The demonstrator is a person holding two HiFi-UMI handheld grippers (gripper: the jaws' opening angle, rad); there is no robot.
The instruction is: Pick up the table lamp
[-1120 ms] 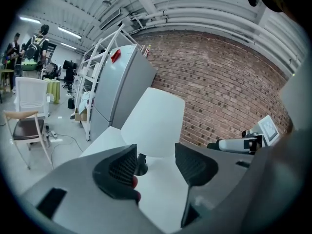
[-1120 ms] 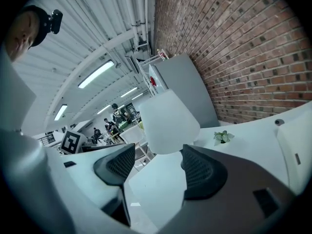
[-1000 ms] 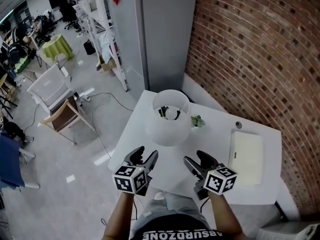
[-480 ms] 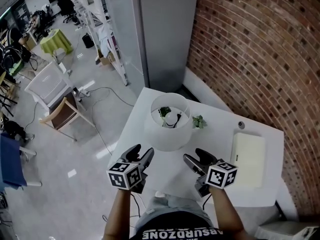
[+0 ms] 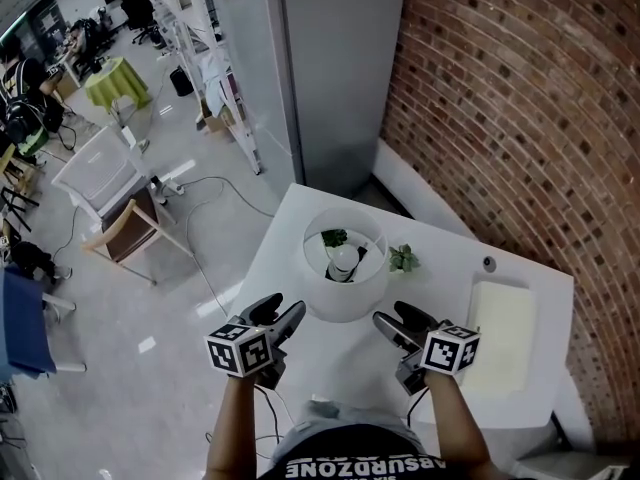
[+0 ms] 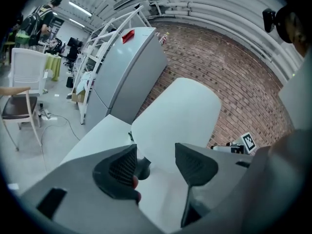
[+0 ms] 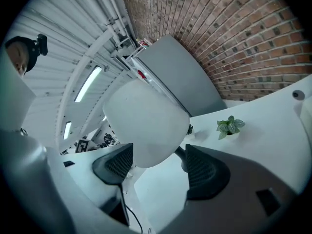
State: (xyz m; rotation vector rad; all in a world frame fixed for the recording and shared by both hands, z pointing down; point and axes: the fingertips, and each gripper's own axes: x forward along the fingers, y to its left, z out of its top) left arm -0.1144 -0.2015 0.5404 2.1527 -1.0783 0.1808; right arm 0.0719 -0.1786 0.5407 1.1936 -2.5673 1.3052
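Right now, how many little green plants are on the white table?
2. One small plant stands on the table, right of the table lamp in the head view; a leafy sprig shows through the shade's open top, mostly hidden. The shade may hide more.

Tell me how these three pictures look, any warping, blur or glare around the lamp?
Head view: sharp and evenly lit; the brick wall bows from the wide lens; no glare on the table lamp. Left gripper view: strong fisheye with dark corners, and the lamp appears to lean. Right gripper view: same fisheye and tilt, and the ceiling light strips show as bright white.
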